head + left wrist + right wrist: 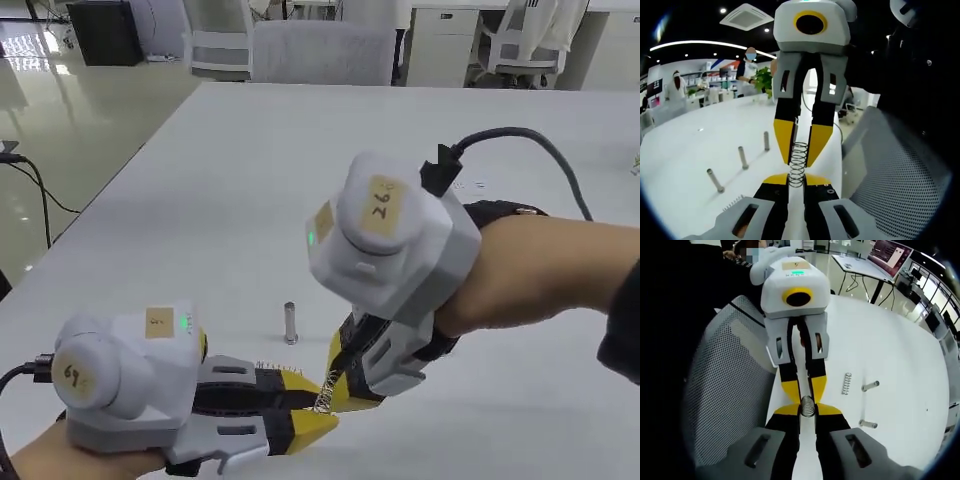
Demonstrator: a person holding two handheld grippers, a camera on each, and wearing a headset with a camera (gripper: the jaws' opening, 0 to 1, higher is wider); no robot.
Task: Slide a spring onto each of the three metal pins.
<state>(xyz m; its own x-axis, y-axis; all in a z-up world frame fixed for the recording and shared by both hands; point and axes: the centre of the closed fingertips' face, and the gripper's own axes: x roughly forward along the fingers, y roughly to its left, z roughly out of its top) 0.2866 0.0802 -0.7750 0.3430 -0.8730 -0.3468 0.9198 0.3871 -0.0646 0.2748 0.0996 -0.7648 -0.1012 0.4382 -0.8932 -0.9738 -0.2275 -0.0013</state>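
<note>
A short coil spring hangs in the air between my two grippers, which meet tip to tip. My left gripper is shut on its near end, and my right gripper comes down from above, shut on its upper part. In the right gripper view the spring shows end-on between my right gripper and my left gripper. Three upright metal pins stand bare in a row on the white table. One pin stands just beyond the grippers. A loose spring lies beside two pins.
The white table stretches far ahead, with its left edge dropping to a glossy floor. A grey mesh chair sits close on the near side. Grey chairs stand at the far end. A black cable trails from my right gripper.
</note>
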